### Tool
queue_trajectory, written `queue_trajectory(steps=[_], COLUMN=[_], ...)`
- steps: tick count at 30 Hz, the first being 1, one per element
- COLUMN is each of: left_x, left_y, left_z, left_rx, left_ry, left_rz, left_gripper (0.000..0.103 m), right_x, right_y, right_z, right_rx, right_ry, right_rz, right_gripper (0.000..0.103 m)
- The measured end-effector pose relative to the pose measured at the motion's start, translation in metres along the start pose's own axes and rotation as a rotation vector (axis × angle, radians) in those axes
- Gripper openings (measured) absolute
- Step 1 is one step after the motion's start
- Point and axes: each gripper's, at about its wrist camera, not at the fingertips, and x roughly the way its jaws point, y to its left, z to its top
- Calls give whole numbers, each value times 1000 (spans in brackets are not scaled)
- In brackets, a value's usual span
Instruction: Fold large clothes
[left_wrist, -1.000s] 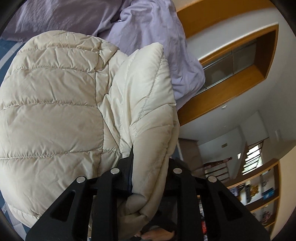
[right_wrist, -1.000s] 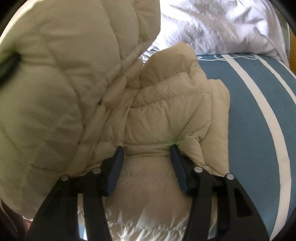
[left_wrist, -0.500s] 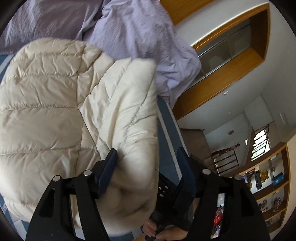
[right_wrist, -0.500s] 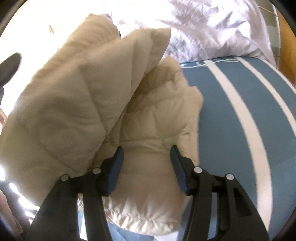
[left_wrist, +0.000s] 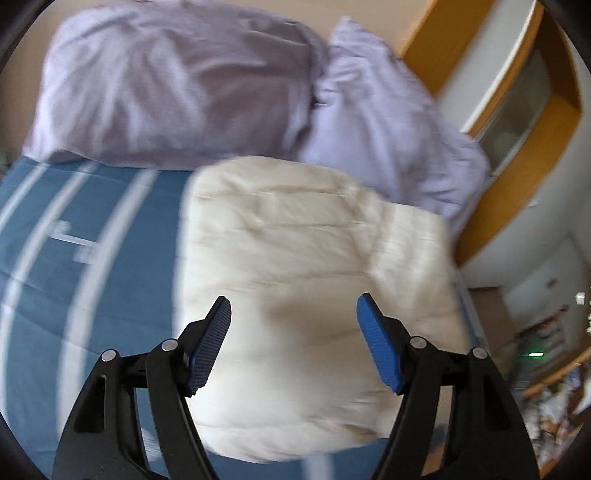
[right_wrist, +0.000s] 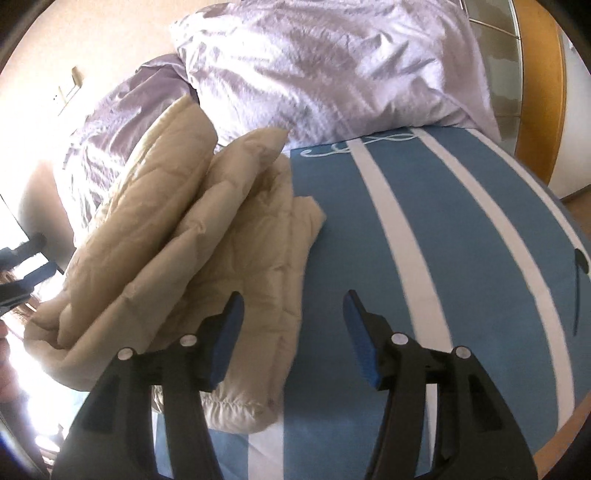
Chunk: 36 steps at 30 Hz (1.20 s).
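In the left wrist view, the left gripper (left_wrist: 293, 314) is hanging above the bed with its jaws standing wide apart. These jaws have just been opening, and nothing is being pressed between the blue pads (left_wrist: 376, 349). The cream puffer jacket (left_wrist: 314, 295) is lying folded on the blue striped bedspread (left_wrist: 85, 258), directly ahead of the jaws and below them, so the gap between the jaws is framing its near half. The picture is blurred, so I cannot tell if the pads are brushing the fabric, but they are not clamping it. Beyond the jacket, farther from the jaws, two lilac pillows (left_wrist: 177, 81) are leaning at the head of the bed. To the right of the jaws a wooden frame (left_wrist: 517, 177) is showing.

In the right wrist view, the right gripper (right_wrist: 293, 314) is also released. Its jaws have just been opening a little, and between them only the bedspread (right_wrist: 424, 229) is showing. The jacket (right_wrist: 192, 251) is sitting to the left of the jaws as a thick stack of folded layers; its lower edge is passing behind the left jaw, which is overlapping it in the picture, but no pad is squeezing it. Ahead of the jaws the pillows (right_wrist: 332, 70) are resting against the wall. At the far left edge, well apart from these jaws, the blue tips of the other gripper (right_wrist: 31, 258) are appearing, held open.
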Motion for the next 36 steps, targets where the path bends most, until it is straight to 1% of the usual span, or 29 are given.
queue_trajectory(steps=[1,3,6,12,18,23,27,30,33,36], left_x=[2,8,17,43,62,71,75,75,76,76], left_y=[10,20,22,12,0,-5,-7,-5,-4,-2], left_z=[-1,-1,-5,-18,-34,-38,-38,-38,-38,-37], left_rx=[4,5,15,36,60,67,80,89,92,92], left_ry=[-3,-2,20,60,86,97,98,102,104,103], left_rz=[36,82,105,81,75,64,58,50,41,29], left_gripper=[71,71,71,72,72,72,73,73,73,73], right_x=[-3,-10,-23,-40,-45,-37,-26,-14,-3,8], right_y=[1,5,13,35,62,91,106,108,101,88], right_z=[2,7,15,26,30,32,32,32,32,30], right_rx=[-5,-20,-40,-90,-137,-185,-208,-208,-189,-156], right_ry=[-4,-20,-42,-78,-90,-89,-101,-106,-109,-91], right_rz=[-1,-2,8,39,83,107,98,74,39,13], right_gripper=[56,56,56,57,57,57,57,53,48,40])
